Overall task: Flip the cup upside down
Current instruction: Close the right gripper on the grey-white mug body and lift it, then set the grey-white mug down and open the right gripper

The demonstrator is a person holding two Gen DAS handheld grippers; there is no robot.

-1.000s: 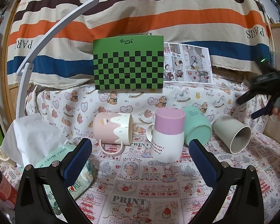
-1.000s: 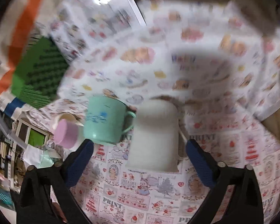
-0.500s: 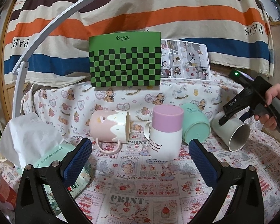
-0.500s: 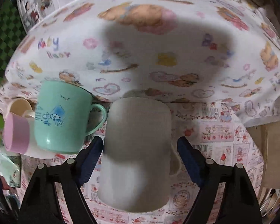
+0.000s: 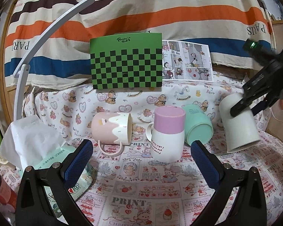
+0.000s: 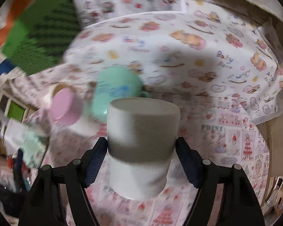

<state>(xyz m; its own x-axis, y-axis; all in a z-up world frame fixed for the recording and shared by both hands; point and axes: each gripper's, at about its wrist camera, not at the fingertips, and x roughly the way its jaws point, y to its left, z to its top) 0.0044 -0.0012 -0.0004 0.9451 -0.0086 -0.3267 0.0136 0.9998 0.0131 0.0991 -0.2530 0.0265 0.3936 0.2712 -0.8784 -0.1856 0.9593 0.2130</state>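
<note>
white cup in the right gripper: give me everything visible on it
The white cup is a plain, matte, ceramic-looking cylinder with no print visible. The right gripper clamps it across the body, blue pads pressed to both sides. In the left wrist view it is tilted, closed base up, open mouth down toward the printed tablecloth; whether the rim touches the cloth I cannot tell. No handle shows. It stands right of the mint cup, apart from it.

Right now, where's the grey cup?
Grey cup sits at the far right of the left wrist view, just right of the teal cup, tilted mouth-down over the cloth and clamped between the right gripper jaws.
</note>
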